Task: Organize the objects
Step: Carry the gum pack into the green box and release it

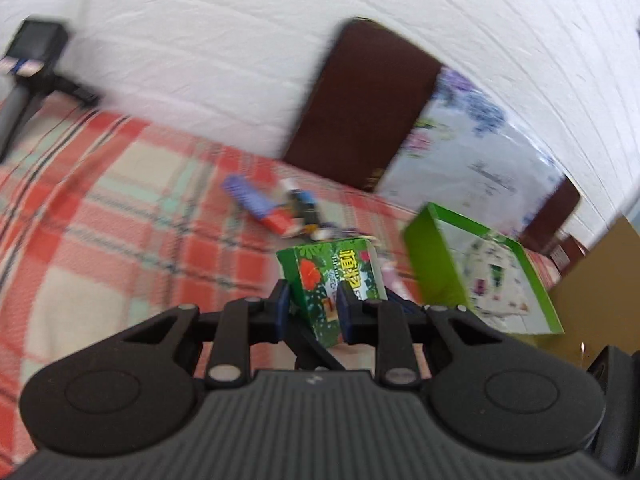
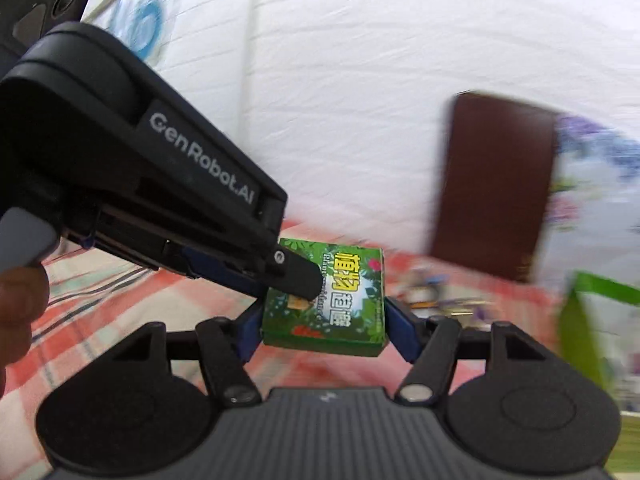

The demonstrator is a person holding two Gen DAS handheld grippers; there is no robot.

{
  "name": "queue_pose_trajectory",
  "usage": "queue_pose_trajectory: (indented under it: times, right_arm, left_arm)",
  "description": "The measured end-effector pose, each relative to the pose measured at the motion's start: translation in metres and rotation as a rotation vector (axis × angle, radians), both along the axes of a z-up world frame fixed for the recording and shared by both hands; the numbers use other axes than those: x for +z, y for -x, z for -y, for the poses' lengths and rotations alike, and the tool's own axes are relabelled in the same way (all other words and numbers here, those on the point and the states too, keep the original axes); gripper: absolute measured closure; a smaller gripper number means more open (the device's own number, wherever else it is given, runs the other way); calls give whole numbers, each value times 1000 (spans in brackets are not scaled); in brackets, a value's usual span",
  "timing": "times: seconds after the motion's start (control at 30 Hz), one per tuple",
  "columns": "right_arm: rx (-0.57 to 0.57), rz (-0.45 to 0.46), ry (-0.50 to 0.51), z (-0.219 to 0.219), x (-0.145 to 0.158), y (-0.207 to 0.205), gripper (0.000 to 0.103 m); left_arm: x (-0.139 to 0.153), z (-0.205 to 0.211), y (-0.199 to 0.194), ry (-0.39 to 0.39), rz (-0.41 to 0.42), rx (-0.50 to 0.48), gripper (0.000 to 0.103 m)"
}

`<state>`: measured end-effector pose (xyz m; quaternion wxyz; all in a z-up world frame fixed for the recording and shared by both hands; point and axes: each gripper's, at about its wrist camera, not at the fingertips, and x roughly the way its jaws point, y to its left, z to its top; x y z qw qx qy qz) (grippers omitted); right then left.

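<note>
A small green box (image 1: pixel 334 276) printed with flowers and yellow characters hangs above the plaid cloth. My left gripper (image 1: pixel 314 304) is shut on it, its blue pads pinching the box's thin faces. In the right wrist view the same green box (image 2: pixel 340 300) lies flat between the blue pads of my right gripper (image 2: pixel 324 328), which touch its left and right edges. The left gripper reaches in from the left, and one of its fingers (image 2: pixel 298 276) lies on top of the box. Both views are blurred.
An open bright-green tray (image 1: pixel 448 264) with a floral lining stands to the right on the red plaid cloth (image 1: pixel 100 208). A pile of small colourful items (image 1: pixel 280 208) lies behind the box. A dark brown board (image 1: pixel 360 108) and a floral package (image 1: pixel 472 152) lean on the white wall. A hand (image 2: pixel 20 312) shows at left.
</note>
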<state>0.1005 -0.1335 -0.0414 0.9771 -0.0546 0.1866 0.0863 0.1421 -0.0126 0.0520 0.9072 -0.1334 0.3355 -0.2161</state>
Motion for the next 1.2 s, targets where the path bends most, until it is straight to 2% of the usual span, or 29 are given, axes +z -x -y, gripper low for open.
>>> queue_pose_trajectory:
  times: [0.27,0.4,0.47,0.5,0.53,0.6,0.67,0.73,0.8,0.87,0.93,1.0,1.2]
  right_arm:
    - [-281,42,14,113,8,35,40]
    - [-370,26,13,153,0,32,40]
    - [-385,-4,28,164,-10,28,39]
    - [-394,-26,38,168,-14,24,37]
    - [-403,-22,25,173,-16,23,28]
    - [-391,-47,-18,184,-16,15,23]
    - [-405,-82,-51,199,-16,6,22]
    - [-437,-101,-53,214,-16,-3,15]
    - [-510,-125,-40,226,-17,-14,16]
    - [-568,-143,-59,239,-16,-19,22]
    - [-561,-122,-117,251,-12,-14,24]
    - [-546,-92,-132,247,-9,-1,23]
    - [-496,-29,-147,210,11,34,23]
  left_arm:
    - [2,130,-11,3,24,-236,76]
    - [-7,182,-16,-35,17,-295,75]
    - [-14,200,-17,-82,-1,-303,69]
    - [-17,208,-19,-110,-15,-303,61]
    - [-20,213,-20,-133,-23,-296,59]
    - [-23,215,-19,-155,-25,-287,59]
    - [-22,211,-19,-156,-24,-276,58]
    - [-18,209,-21,-128,-10,-276,51]
    - [-12,206,-19,-144,9,-242,51]
    - [-8,203,-17,-154,19,-236,51]
    - [-6,199,-15,-151,19,-230,51]
    - [-4,197,-11,-159,36,-220,51]
    - [-6,179,1,-260,51,-154,51]
